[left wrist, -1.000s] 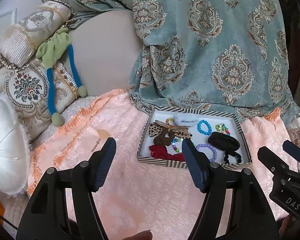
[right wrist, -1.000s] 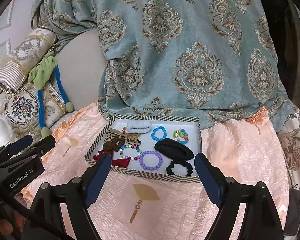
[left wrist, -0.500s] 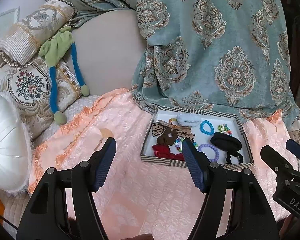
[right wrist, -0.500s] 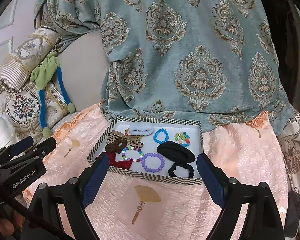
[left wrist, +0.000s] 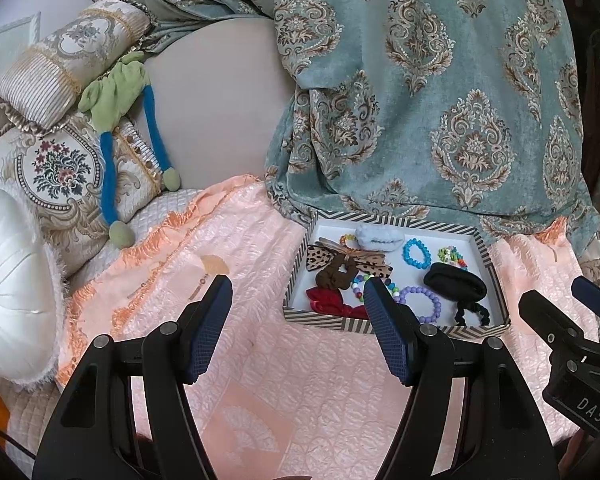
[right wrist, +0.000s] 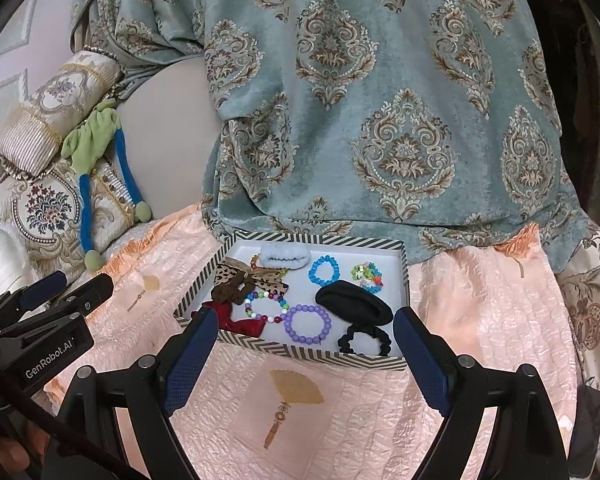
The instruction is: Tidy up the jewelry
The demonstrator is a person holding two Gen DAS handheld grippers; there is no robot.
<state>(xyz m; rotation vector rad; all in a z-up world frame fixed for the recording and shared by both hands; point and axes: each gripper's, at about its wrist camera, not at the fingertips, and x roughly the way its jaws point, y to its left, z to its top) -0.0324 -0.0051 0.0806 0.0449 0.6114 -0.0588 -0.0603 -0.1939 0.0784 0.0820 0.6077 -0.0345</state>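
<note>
A shallow striped box [right wrist: 296, 350] [left wrist: 485, 245] sits on a pink quilt and holds jewelry and hair pieces: a purple bead bracelet [right wrist: 308, 324] [left wrist: 422, 303], a blue bead bracelet [right wrist: 324, 270] [left wrist: 415, 253], a multicolour bead bracelet [right wrist: 265, 307], a black hair pad [right wrist: 354, 307] [left wrist: 455, 281], a black scrunchie [right wrist: 365, 340], a leopard bow [right wrist: 248, 276] [left wrist: 328, 258], a red bow [right wrist: 242, 324] and a white scrunchie [right wrist: 285, 258]. My left gripper [left wrist: 298, 292] is open and empty, left of the box's near edge. My right gripper [right wrist: 302, 322] is open and empty, above the box's near edge.
The pink quilt [right wrist: 340, 408] covers a sofa seat. A teal patterned throw [right wrist: 360, 120] hangs behind the box. Cushions [left wrist: 56, 168], a white round pillow [left wrist: 12, 288] and a green and blue plush toy [left wrist: 116, 96] lie at the left.
Both grippers have drawn back a little from the box, which now looks slightly smaller and farther. Both stay open and empty. Nothing in the box has moved.
</note>
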